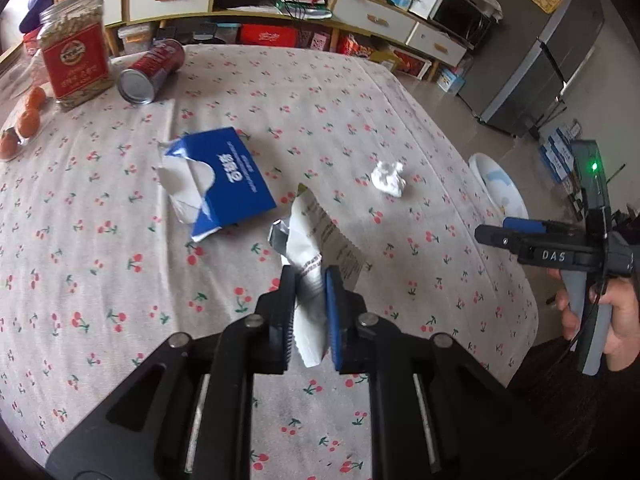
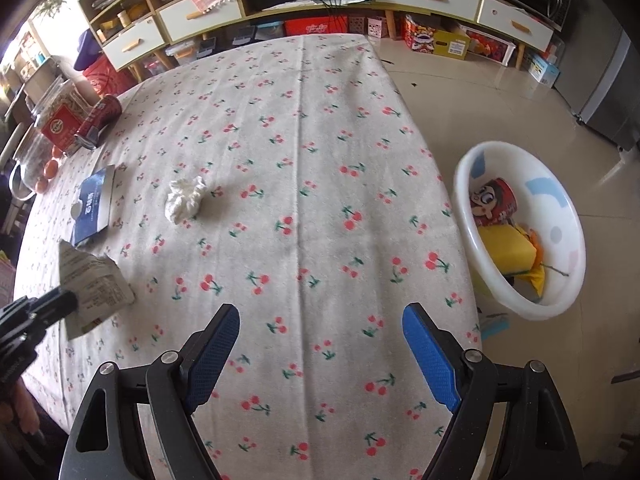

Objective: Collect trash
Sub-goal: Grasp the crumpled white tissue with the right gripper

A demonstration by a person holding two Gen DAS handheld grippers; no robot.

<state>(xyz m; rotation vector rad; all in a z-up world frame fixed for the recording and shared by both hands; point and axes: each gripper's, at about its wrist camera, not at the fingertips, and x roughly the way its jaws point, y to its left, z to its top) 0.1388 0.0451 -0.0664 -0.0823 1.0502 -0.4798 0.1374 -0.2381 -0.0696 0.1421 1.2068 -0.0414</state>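
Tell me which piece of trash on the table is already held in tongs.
The white printed wrapper, pinched in the left tongs. The crumpled tissue and torn blue box lie loose on the cloth.

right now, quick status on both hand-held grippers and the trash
Left hand-held gripper shut on white wrapper, lifted off the table. Right hand-held gripper open, holding nothing. Crumpled tissue on cloth; white basin on floor, nothing in the way.

Black tongs (image 1: 310, 276), blue ribbed pads (image 2: 430, 356), silver screws, "DAS" lettering, bare hand (image 1: 612, 316)
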